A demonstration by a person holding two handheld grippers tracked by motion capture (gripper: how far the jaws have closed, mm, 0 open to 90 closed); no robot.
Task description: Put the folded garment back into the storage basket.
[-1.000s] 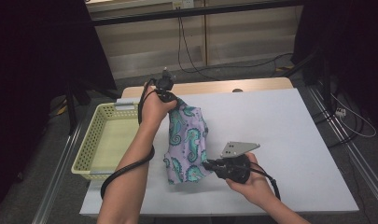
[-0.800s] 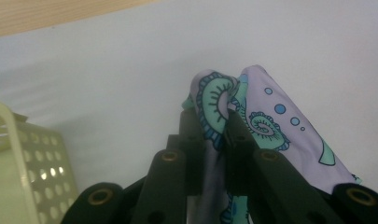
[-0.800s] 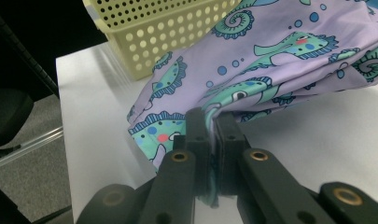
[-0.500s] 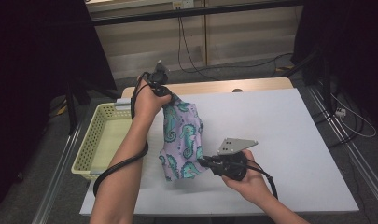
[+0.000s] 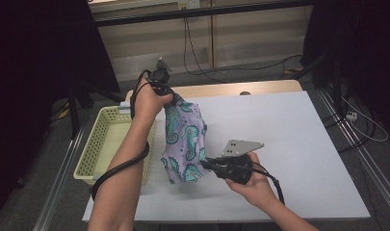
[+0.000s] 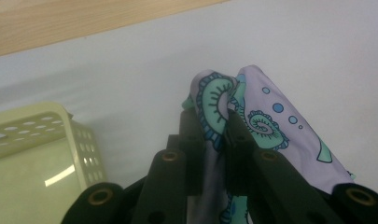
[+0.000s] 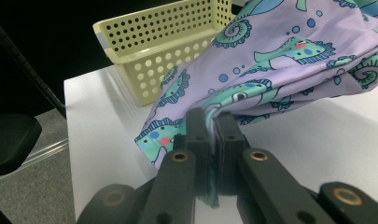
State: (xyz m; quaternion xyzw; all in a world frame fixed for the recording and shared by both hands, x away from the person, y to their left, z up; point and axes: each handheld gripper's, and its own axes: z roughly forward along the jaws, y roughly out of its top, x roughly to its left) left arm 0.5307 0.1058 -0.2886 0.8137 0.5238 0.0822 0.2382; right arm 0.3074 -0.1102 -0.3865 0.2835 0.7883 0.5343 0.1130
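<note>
High view, with both gripper views. The table [image 5: 298,144], covered in white, carries a yellow basket [image 5: 94,159] at its left edge; the basket's interior looks bare, with nothing seen inside it in the high view or in the left gripper view [image 6: 32,158]. The cloth [image 5: 185,139], lilac with a teal seahorse print, hangs stretched between the two grippers just right of the basket, its lower part close over the table. Its long axis runs from the far upper end, at the left gripper [image 5: 171,98], down toward the person to the right gripper [image 5: 206,163].

The left gripper is raised above the basket's far right corner and is clamped on the cloth's upper edge; in its own view [image 6: 214,126] the jaws stand nearly together with a fold of fabric [image 6: 252,107] pinched between them. The right gripper, held low over the table, is likewise clenched on the cloth's lower edge, the hem caught between its closed jaws in its own view [image 7: 210,126], with the cloth [image 7: 280,65] bulging away beyond them and the basket [image 7: 168,42] behind.

Governing relation: the basket lies to the left of the cloth, nearly touching its hanging side. The left gripper is the nearer to the basket's opening; the right gripper is farther, at the near end of the cloth. A transfer into the basket would probably call for a leftward carry by both.
</note>
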